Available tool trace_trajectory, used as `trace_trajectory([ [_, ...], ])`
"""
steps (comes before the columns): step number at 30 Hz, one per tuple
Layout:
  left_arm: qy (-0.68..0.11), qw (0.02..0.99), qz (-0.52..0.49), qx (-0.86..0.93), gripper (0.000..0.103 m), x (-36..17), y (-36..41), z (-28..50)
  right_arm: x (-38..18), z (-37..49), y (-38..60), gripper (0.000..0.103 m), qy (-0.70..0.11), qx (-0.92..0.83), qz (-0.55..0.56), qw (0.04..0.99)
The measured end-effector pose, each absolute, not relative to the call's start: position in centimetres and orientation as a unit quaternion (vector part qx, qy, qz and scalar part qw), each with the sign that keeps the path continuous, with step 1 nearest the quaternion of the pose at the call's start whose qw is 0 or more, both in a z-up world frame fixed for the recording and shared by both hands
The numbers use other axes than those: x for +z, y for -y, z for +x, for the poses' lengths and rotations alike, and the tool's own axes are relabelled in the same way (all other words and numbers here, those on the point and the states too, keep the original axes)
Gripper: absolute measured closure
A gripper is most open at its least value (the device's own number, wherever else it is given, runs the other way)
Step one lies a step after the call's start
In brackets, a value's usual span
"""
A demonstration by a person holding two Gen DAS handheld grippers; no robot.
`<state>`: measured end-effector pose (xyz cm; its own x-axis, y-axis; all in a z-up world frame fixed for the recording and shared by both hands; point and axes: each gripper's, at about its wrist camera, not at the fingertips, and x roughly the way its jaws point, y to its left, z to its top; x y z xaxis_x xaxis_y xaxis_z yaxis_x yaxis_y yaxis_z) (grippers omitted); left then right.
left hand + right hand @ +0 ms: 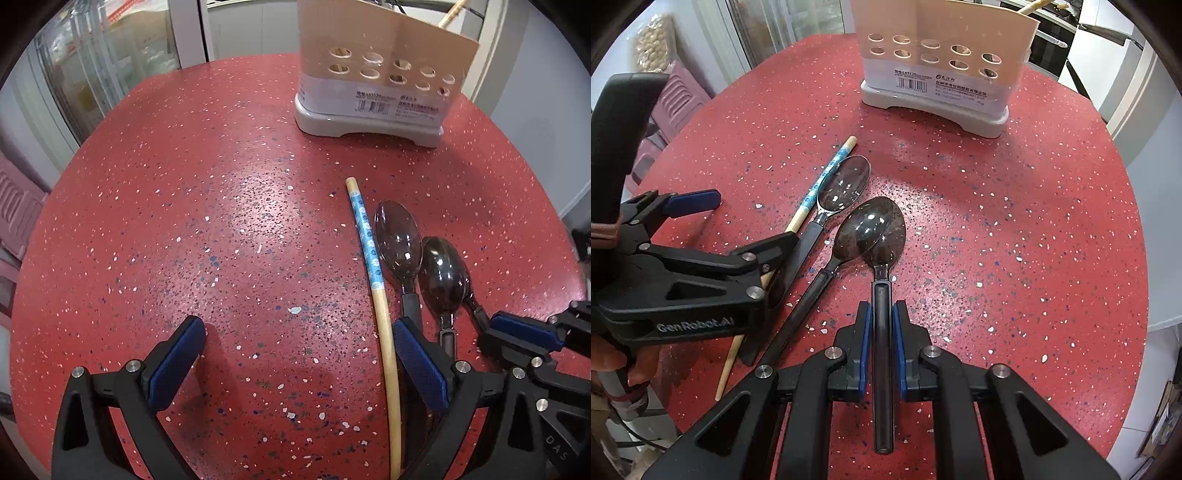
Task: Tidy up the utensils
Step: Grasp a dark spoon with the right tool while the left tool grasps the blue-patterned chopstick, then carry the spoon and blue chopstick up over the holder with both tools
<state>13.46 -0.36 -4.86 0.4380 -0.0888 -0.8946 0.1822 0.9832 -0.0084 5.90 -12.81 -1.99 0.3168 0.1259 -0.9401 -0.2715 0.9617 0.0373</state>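
My right gripper [882,325] is shut on the handle of a dark translucent spoon [882,288] that lies on the red speckled table [1015,240]. Its bowl overlaps the bowl of a second dark spoon [849,236]. A third spoon [846,182] lies left of them, beside a chopstick [827,173] with a blue patterned end. My left gripper [301,354] hangs open just above the table. The chopstick [384,317] runs between its fingers, close to the right pad [417,358]. The right gripper [491,332] shows at the right edge of the left wrist view.
A beige utensil holder [369,74] with round holes and a grey base stands at the table's far side, a chopstick [452,14] poking out of it. A pink stool [679,99] stands off the table's left edge. A hand [609,358] holds the left gripper.
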Motion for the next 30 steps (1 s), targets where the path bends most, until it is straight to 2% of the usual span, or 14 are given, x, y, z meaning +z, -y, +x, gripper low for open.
trace_trajectory([
  [8,-0.524,0.843,0.061,-0.105,0.0,-4.2,1.6,13.6,-1.9,5.9,12.5,0.09,-0.574,0.124,-0.068,0.807],
  [14,-0.528,0.831,0.089,-0.15,0.039,-3.3,4.3,13.5,-1.9,6.6,13.8,0.091,-0.58,0.143,-0.044,0.801],
  [16,-0.528,0.829,0.094,-0.16,0.065,-3.0,4.9,13.4,-1.9,7.0,14.8,0.091,-0.584,0.148,-0.019,0.798],
  [17,-0.528,0.828,0.092,-0.161,0.069,-3.0,5.0,13.4,-1.9,7.1,15.3,0.091,-0.586,0.15,-0.006,0.796],
  [30,-0.484,0.862,0.008,-0.149,0.07,-0.6,1.5,10.9,-0.7,7.5,20.0,0.091,-0.571,0.197,0.13,0.786],
])
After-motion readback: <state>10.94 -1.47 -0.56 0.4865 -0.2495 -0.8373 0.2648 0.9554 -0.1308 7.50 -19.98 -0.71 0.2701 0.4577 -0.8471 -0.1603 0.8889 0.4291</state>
